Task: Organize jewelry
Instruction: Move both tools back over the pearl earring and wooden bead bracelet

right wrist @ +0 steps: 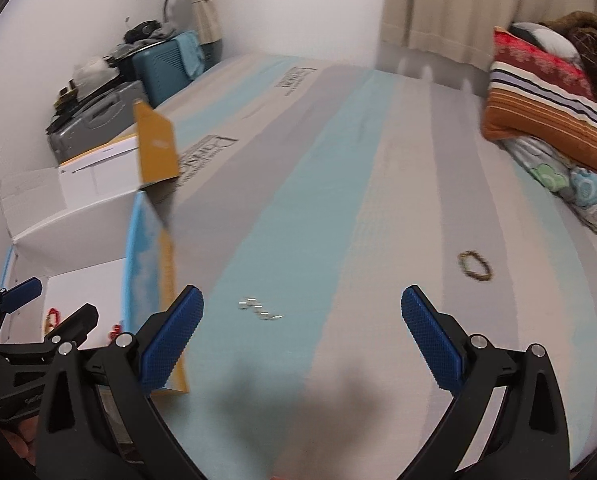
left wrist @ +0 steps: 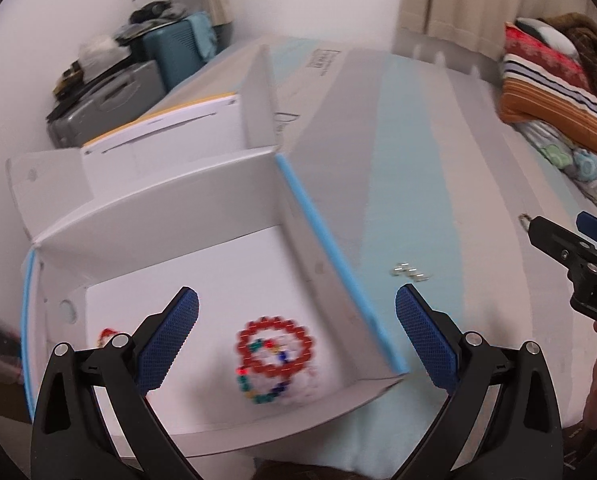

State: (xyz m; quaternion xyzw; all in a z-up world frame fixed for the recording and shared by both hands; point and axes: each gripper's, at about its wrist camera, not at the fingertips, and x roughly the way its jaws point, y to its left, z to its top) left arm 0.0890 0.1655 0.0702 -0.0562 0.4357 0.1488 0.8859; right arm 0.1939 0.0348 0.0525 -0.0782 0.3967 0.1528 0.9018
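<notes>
Right wrist: striped mattress [right wrist: 338, 200], curtains [right wrist: 438, 0].

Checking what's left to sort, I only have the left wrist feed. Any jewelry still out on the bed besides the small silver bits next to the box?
Observer: Yes. The right wrist view shows a dull gold beaded bracelet lying on the bed cover, far right of the silver pieces.
Operator: Right gripper carrying anything?
Observer: No. The right gripper is open with nothing between its fingers.
Operator: What does the box look like from outside?
Observer: The box has a yellow-orange outer wall and one raised yellow-orange flap; your view only shows the white inside.
</notes>
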